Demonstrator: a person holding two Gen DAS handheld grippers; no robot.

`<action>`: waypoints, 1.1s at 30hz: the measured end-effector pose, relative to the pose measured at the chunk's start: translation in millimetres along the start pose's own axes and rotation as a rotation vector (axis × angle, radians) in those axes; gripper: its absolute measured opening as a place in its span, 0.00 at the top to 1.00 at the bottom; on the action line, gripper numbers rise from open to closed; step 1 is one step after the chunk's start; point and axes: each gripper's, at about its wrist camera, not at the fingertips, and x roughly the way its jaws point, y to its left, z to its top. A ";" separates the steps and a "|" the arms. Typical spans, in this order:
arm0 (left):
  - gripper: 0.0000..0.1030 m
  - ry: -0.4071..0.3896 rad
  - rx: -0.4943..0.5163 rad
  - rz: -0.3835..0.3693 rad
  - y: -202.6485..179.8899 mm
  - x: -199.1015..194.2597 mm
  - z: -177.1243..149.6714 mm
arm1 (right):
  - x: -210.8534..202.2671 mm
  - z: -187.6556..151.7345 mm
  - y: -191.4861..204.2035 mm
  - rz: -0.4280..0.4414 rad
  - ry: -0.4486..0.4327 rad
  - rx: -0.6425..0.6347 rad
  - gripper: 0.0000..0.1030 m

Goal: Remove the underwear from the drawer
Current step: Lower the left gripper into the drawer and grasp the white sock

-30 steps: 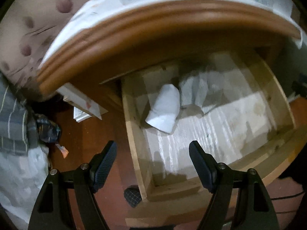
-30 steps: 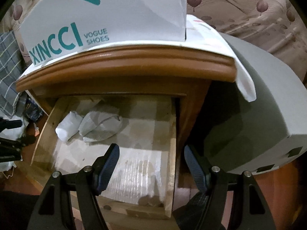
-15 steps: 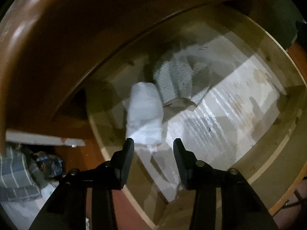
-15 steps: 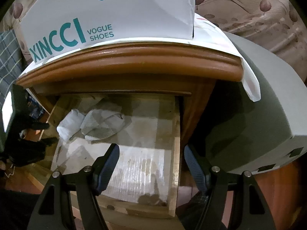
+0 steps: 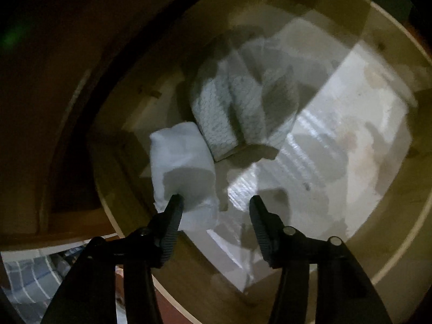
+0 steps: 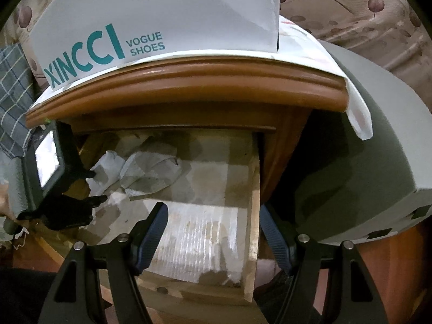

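Left hand-held gripper points down into the drawer, jaws opening, one finger over the white roll, nothing pinched. Right hand-held gripper hovers spread above the drawer front, empty. Underwear count: two, the white roll and a patterned grey piece just beside it, at the drawer's back left. One shoebox sits on the nightstand.

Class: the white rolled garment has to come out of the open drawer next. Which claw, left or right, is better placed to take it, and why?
Left. The left claw is inside the drawer, jaws opening around the white rolled garment. The right claw hangs open at the drawer's front right, away from it.
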 end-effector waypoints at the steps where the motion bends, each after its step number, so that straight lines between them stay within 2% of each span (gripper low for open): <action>1: 0.49 -0.001 0.012 0.006 -1.1 2.4 0.5 | 0.3 -0.2 -0.2 0.004 0.004 0.005 0.30; 8: 0.45 -0.018 0.047 0.040 -2.7 10.3 1.2 | 2.8 -1.3 0.7 0.021 0.024 0.011 0.30; 11: 0.42 -0.007 0.048 0.066 -5.2 15.0 -9.2 | 4.8 -2.8 1.6 0.030 0.037 0.015 0.30; 12: 0.42 -0.015 0.057 0.071 -5.9 14.2 -10.8 | 5.0 -3.3 2.4 0.019 0.005 -0.012 0.30; 16: 0.42 -0.012 0.061 0.066 -6.0 8.9 -14.6 | 6.2 -4.2 4.5 0.024 0.008 -0.024 0.30; 19: 0.42 0.004 0.081 0.095 -8.2 10.9 -19.0 | 7.5 -4.4 4.3 0.026 0.015 -0.023 0.30; 24: 0.40 0.003 0.067 0.105 -11.8 18.3 -10.6 | 7.9 -3.3 4.4 0.036 0.023 -0.016 0.30; 27: 0.39 -0.007 0.068 0.136 -12.6 22.0 -4.1 | 9.1 -3.8 5.4 0.037 0.036 -0.020 0.30; 29: 0.38 0.015 0.078 0.153 -13.3 27.6 2.3 | 9.2 -4.2 6.2 0.043 0.042 -0.019 0.30; 30: 0.42 0.015 0.089 0.178 -15.0 29.9 3.5 | 9.2 -4.4 6.7 0.045 0.043 -0.019 0.30; 32: 0.56 0.030 0.108 0.208 -18.9 33.7 2.4 | 9.5 -4.3 6.3 0.045 0.046 -0.015 0.30; 33: 0.68 0.045 0.110 0.227 -18.1 36.7 2.6 | 9.0 -4.5 5.8 0.047 0.047 -0.013 0.30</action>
